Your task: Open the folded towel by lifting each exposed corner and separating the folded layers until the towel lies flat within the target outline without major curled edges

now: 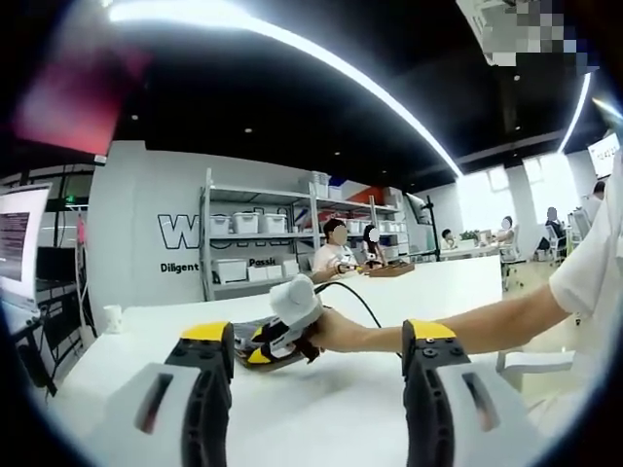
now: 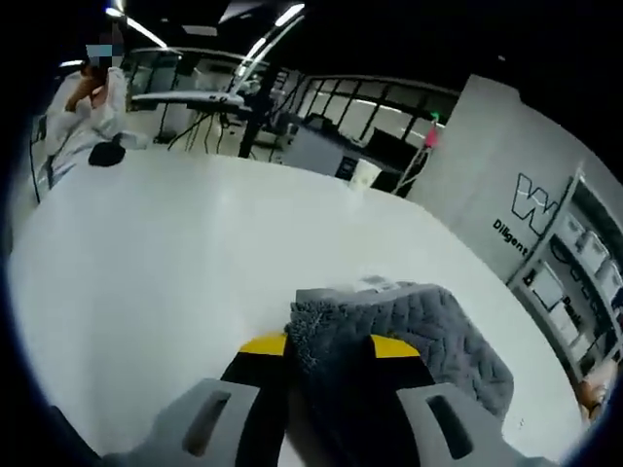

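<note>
My left claw [image 1: 316, 375] hangs over the white worktop [image 1: 321, 409], jaws wide apart with nothing between them, yellow tips up. Past it, in the left gripper view, I see my right claw [image 1: 261, 350] coming in from the right, a hand [image 1: 326, 331] wrapped round its white handle, black cable trailing off behind. Its yellow tips sit low on the worktop, against something dark that I can't make out from here.

Right gripper view: the right claw [image 2: 329, 347] is clamped on the grey towel [image 2: 409, 336]. The jaws are close together with a bunched edge of the cloth pinched between the yellow tips. The towel has a quilted chevron texture on one face and a fuzzy edge at the pinch. The rest of it spreads to the right of the claw, on the worktop [image 2: 185, 263]. A pale patch shows at its far edge, too blurred to tell what it is.

Further off in that view, a white paper cup [image 2: 365, 173] stands near the far edge of the worktop, well apart from the towel. A person [image 2: 83, 112] in white sits at the far left corner, a dark object [image 2: 105, 154] just beside them.

Left gripper view, far side: metal shelving [image 1: 258, 243] with white bins against a grey wall, people seated beyond.
</note>
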The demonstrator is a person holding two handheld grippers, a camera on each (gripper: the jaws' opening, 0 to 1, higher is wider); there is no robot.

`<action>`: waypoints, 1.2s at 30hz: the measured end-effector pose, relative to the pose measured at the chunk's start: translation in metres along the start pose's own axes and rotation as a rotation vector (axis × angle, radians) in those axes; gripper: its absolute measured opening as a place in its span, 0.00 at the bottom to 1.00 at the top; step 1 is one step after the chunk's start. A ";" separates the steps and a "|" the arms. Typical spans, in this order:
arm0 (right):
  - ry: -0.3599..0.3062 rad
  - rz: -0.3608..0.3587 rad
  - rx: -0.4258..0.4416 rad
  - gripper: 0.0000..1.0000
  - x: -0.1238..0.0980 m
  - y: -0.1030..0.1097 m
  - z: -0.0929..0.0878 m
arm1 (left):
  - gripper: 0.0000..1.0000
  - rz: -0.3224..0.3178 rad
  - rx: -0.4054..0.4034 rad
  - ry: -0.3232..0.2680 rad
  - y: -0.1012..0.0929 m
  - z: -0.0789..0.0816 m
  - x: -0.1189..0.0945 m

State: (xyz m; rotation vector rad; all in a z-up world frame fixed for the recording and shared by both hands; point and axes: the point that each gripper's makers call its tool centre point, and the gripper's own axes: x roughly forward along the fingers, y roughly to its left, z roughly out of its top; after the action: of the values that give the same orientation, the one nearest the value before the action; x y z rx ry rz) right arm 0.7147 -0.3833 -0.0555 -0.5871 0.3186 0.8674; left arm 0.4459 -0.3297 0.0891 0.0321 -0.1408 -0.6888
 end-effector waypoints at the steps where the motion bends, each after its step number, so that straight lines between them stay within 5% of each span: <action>1: -0.006 0.001 0.016 0.24 -0.001 -0.001 0.000 | 0.69 0.000 0.000 0.001 0.000 0.000 0.000; 11: -0.027 0.007 0.057 0.23 -0.004 -0.001 0.000 | 0.68 -0.007 -0.005 -0.004 -0.001 0.000 0.000; 16: -0.056 -0.015 0.156 0.22 -0.013 -0.015 -0.004 | 0.68 -0.005 0.000 -0.003 0.000 0.001 -0.001; 25: -0.052 -0.013 0.129 0.23 -0.012 -0.013 -0.006 | 0.68 -0.007 0.000 -0.003 0.000 0.001 -0.001; 28: -0.035 -0.073 0.125 0.21 -0.019 -0.025 -0.008 | 0.68 -0.007 -0.002 -0.006 0.001 0.001 -0.001; 31: -0.029 -0.078 0.114 0.29 -0.020 -0.027 -0.008 | 0.68 -0.005 -0.003 -0.007 0.002 0.002 -0.002; 36: -0.005 -0.048 0.052 0.25 -0.014 -0.014 -0.010 | 0.68 -0.003 -0.006 -0.004 0.004 0.001 -0.001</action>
State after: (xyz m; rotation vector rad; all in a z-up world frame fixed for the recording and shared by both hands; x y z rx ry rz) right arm 0.7171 -0.4055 -0.0518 -0.5419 0.3207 0.8117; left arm 0.4471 -0.3258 0.0898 0.0251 -0.1430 -0.6924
